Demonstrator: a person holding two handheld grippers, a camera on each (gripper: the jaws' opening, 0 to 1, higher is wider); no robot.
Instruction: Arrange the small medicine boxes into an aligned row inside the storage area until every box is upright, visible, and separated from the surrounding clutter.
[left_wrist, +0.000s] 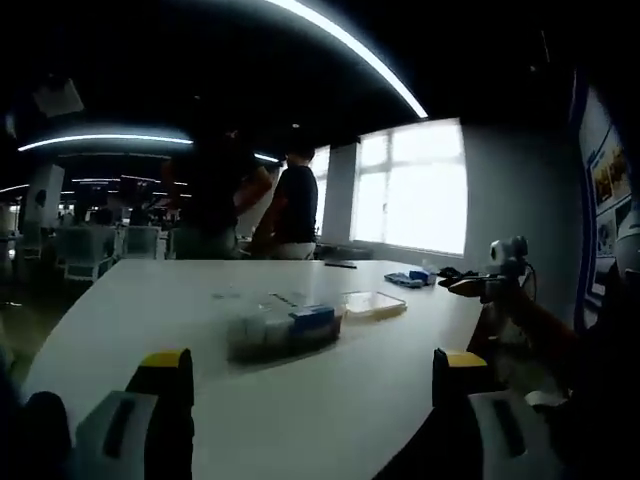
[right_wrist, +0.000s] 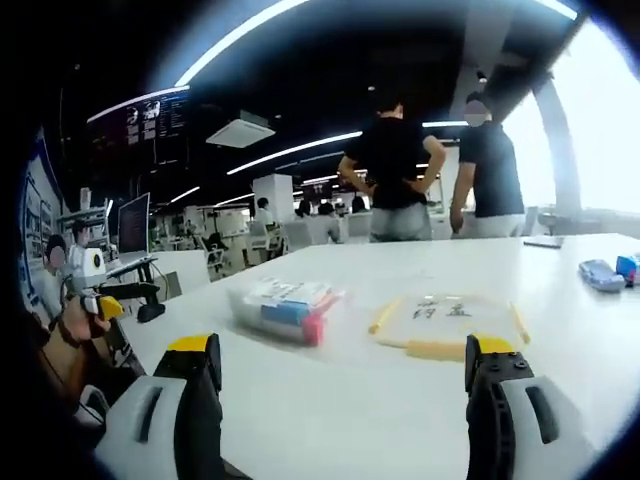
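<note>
An open-plan office. A large white table (right_wrist: 420, 400) stands in front, with two people (right_wrist: 395, 165) standing at its far edge. Beyond them are rows of desks and chairs (left_wrist: 90, 250), a monitor (right_wrist: 133, 225), long ceiling light strips (left_wrist: 350, 45) and a bright window (left_wrist: 415, 185).

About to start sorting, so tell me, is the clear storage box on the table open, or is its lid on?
Open: the clear storage box has no lid on it, and the yellow-edged lid lies flat beside it on the table.
</note>
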